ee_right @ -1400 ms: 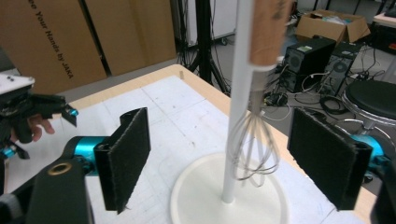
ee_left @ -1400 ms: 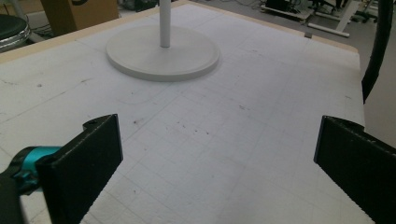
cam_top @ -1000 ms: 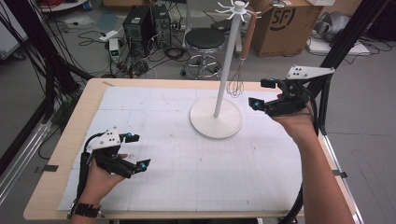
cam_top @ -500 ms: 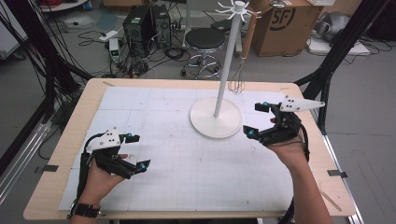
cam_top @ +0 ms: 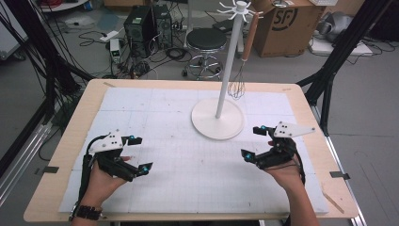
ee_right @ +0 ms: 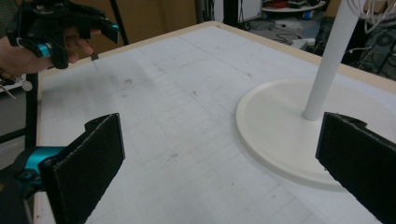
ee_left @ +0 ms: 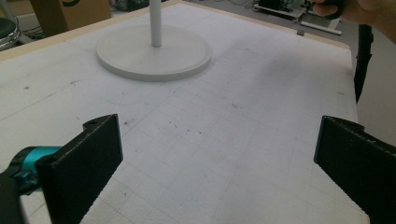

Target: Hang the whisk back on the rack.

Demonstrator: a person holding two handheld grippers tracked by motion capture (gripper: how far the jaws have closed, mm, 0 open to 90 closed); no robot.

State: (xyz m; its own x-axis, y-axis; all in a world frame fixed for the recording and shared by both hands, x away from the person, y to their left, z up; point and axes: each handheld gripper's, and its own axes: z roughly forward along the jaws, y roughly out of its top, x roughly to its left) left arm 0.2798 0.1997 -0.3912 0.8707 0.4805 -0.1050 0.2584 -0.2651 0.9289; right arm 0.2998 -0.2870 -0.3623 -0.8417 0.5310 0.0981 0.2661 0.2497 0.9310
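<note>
Since the earlier frames the right gripper (cam_top: 253,142) has come down and back from beside the whisk, toward the near right part of the bench (cam_top: 66,141); the left gripper (cam_top: 137,153) has kept its place. The right gripper's fingers (ee_right: 84,163) stand wide apart with nothing between them, low over the white gridded mat (cam_top: 188,169), just off the near right rim of the stand's round base (cam_top: 218,123). The left gripper's fingers (ee_left: 81,163) are likewise spread and bare, over the mat near the bench's near left corner, well apart from the base. A hand (cam_top: 101,181) holds each gripper from the near edge. The stand's white pole (cam_top: 228,61) rises upright from the base, which sits right of centre toward the far edge. The whisk (cam_top: 239,84) hangs by its wooden handle from a hook at the top of the stand, its wire head beside the pole and clear of the base.
</note>
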